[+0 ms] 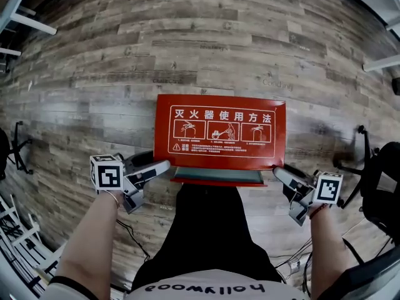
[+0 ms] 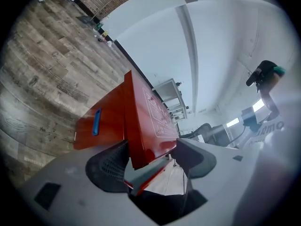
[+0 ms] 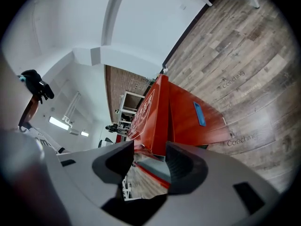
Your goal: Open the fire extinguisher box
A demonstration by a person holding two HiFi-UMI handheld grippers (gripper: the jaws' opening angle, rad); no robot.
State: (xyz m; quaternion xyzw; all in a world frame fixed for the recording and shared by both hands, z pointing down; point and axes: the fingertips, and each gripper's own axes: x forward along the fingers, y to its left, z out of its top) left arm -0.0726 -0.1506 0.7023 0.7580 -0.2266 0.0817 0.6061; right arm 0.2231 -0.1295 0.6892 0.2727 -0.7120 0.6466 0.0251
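Observation:
A red fire extinguisher box stands on the wood floor right in front of me. Its lid (image 1: 219, 130) carries white pictograms and print, and a grey rim strip (image 1: 219, 174) shows under the near edge. My left gripper (image 1: 153, 180) is at the lid's near left corner. In the left gripper view the jaws (image 2: 150, 147) are wide apart and straddle that lid corner (image 2: 148, 140). My right gripper (image 1: 284, 189) mirrors it at the near right corner, open around the lid edge (image 3: 157, 135). Each side wall of the box has a blue handle (image 2: 96, 121) (image 3: 199, 113).
Office chair bases stand at the left (image 1: 15, 145) and the right (image 1: 375, 180). White table legs (image 1: 382, 62) cross the upper corners. Cables (image 1: 134, 236) lie on the floor by the person's black-trousered legs (image 1: 212, 230). Wood floor (image 1: 206, 55) lies beyond the box.

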